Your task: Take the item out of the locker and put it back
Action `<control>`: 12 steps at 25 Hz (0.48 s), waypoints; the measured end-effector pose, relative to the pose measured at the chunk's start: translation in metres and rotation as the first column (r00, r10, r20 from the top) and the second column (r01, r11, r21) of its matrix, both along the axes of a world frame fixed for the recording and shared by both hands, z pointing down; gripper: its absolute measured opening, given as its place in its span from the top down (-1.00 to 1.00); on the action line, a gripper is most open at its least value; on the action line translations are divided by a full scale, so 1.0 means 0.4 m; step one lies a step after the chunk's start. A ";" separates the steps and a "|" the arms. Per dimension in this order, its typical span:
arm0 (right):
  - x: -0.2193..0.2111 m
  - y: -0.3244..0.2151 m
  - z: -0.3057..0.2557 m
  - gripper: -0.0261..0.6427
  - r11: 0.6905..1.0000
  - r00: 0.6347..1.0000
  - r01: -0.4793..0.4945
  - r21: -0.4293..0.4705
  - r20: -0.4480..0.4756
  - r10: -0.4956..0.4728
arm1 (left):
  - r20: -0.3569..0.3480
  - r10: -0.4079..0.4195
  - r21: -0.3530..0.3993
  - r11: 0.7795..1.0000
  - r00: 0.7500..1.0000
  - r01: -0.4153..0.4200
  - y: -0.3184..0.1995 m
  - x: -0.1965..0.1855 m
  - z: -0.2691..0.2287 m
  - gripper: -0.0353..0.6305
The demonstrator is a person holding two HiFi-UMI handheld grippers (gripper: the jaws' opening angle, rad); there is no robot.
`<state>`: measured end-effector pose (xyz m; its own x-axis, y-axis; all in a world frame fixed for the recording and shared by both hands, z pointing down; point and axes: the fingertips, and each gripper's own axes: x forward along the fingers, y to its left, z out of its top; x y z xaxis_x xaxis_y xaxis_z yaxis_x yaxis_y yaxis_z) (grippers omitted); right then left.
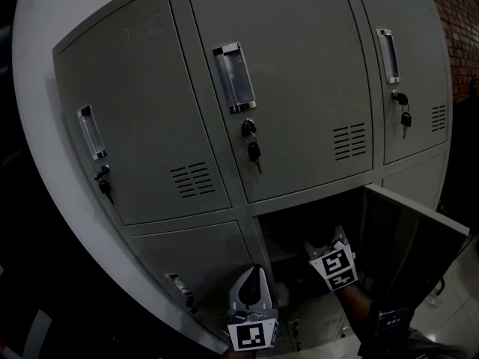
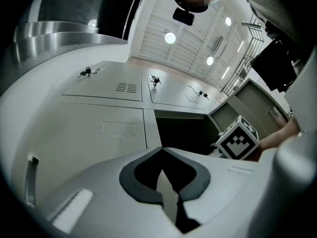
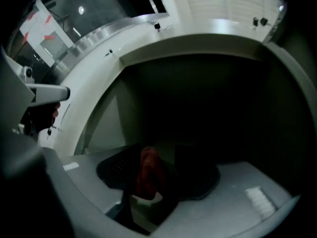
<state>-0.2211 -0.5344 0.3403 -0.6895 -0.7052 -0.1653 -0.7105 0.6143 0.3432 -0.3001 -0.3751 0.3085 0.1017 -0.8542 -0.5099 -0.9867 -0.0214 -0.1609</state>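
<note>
A bank of grey steel lockers fills the view against a brick wall, with keys hanging in the upper locks. One lower compartment stands open, its door swung out to the right so the way in is free. The right hand-held gripper reaches into that dark opening, jaws standing wide with a small reddish item between them. The pads do not appear to press on it, and it is too dark to tell whether it rests on the compartment floor. The spread looks suited either to taking up the item or to letting it go inside the locker. The left hand-held gripper hangs just outside, beside the closed neighbouring door, jaws together and empty, apparently held clear of the working side
</note>
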 end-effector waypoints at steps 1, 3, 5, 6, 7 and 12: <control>0.009 0.010 -0.009 0.30 1.000 0.999 0.009 0.008 0.031 -0.009 | -0.001 0.002 -0.003 1.000 1.000 -0.002 -0.001 0.003 0.001 0.89; 0.026 0.032 -0.025 0.30 0.999 0.995 0.032 0.019 0.092 -0.033 | 0.000 0.006 -0.008 1.000 1.000 -0.006 -0.003 0.010 0.002 0.89; 0.041 0.058 -0.037 0.36 0.998 0.989 0.053 0.030 0.137 -0.057 | 0.000 0.012 -0.015 1.000 1.000 -0.012 -0.004 0.018 0.003 0.89; 0.049 0.071 -0.041 0.39 0.998 0.986 0.061 0.033 0.151 -0.065 | 0.001 0.016 -0.019 1.000 1.000 -0.016 -0.005 0.023 0.003 0.89; 0.057 0.083 -0.044 0.40 0.997 0.985 0.065 0.035 0.160 -0.070 | 0.003 0.018 -0.023 1.000 1.000 -0.018 -0.005 0.027 0.004 0.89; 0.107 0.135 -0.060 0.47 0.998 0.984 0.049 0.049 0.168 -0.056 | 0.014 0.033 -0.028 0.999 0.999 -0.032 -0.006 0.047 0.001 0.89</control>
